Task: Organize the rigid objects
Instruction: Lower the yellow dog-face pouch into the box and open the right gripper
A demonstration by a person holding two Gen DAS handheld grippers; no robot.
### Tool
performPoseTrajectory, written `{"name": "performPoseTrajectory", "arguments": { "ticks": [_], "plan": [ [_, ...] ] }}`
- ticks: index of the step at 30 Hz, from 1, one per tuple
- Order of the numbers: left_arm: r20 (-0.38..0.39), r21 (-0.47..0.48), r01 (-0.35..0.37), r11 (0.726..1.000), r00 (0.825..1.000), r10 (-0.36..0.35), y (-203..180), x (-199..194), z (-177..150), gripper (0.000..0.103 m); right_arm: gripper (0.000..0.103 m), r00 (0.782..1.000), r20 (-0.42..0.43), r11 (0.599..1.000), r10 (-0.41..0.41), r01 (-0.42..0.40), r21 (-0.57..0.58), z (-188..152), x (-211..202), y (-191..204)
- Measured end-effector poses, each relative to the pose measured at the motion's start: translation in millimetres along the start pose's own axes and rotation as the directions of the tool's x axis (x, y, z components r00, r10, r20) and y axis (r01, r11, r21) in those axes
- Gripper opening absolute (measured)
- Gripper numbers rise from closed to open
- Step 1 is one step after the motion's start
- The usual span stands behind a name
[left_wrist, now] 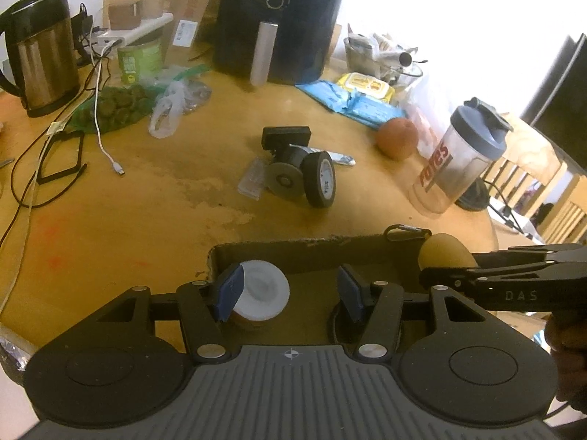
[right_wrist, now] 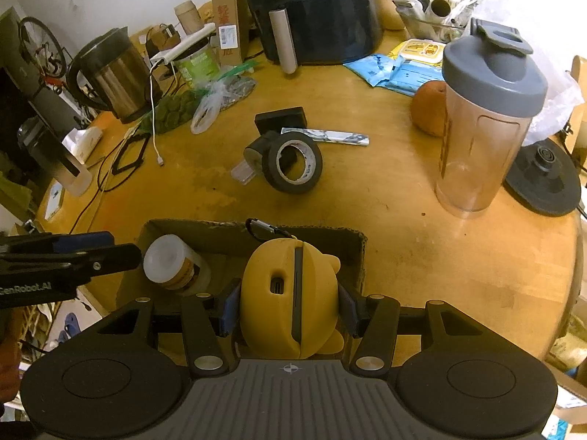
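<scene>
An open cardboard box (left_wrist: 312,242) (right_wrist: 205,226) sits at the table's near edge. A white-lidded jar (left_wrist: 262,289) (right_wrist: 172,264) lies tilted inside it on the left. My left gripper (left_wrist: 290,291) hovers over the box, open; the jar is by its left pad (left_wrist: 231,289) and well apart from the other. My right gripper (right_wrist: 290,308) is shut on a yellow rounded case (right_wrist: 282,293) (left_wrist: 445,251), held over the box's right half. A carabiner (right_wrist: 262,228) hangs from the case. On the table beyond are a black tape roll (right_wrist: 293,167) and a small black device (right_wrist: 280,119).
A clear shaker bottle (right_wrist: 484,121) and an orange (right_wrist: 427,108) stand to the right. At the back are a black air fryer (right_wrist: 315,11), a kettle (right_wrist: 113,73), bags, and cables (left_wrist: 99,117). Bare wood lies between the box and the tape roll.
</scene>
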State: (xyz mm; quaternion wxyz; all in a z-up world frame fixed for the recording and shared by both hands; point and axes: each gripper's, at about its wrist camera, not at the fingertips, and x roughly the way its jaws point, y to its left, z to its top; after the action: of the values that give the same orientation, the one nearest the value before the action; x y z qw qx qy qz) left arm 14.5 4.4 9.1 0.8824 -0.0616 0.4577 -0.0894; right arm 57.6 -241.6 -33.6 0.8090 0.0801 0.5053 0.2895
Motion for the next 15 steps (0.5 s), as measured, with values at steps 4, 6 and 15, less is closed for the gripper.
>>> {"name": "performPoseTrajectory", "arguments": {
  "ticks": [4, 6, 15],
  "plan": [
    [0.017, 0.004, -0.006, 1.000, 1.000, 0.006, -1, -5, 2, 0.055, 0.057, 1.000, 0.003, 1.000, -0.005, 0.006, -0.017, 6, 1, 2],
    [0.017, 0.003, -0.008, 1.000, 1.000, 0.008, -1, -5, 1, 0.056, 0.057, 1.000, 0.006, 1.000, -0.004, 0.004, -0.019, 8, 2, 3],
    [0.017, -0.002, -0.023, 1.000, 1.000, 0.023, -1, -9, 0, 0.055, 0.075, 1.000, 0.007, 1.000, -0.003, 0.003, -0.030, 13, 9, 6]
  ]
}}
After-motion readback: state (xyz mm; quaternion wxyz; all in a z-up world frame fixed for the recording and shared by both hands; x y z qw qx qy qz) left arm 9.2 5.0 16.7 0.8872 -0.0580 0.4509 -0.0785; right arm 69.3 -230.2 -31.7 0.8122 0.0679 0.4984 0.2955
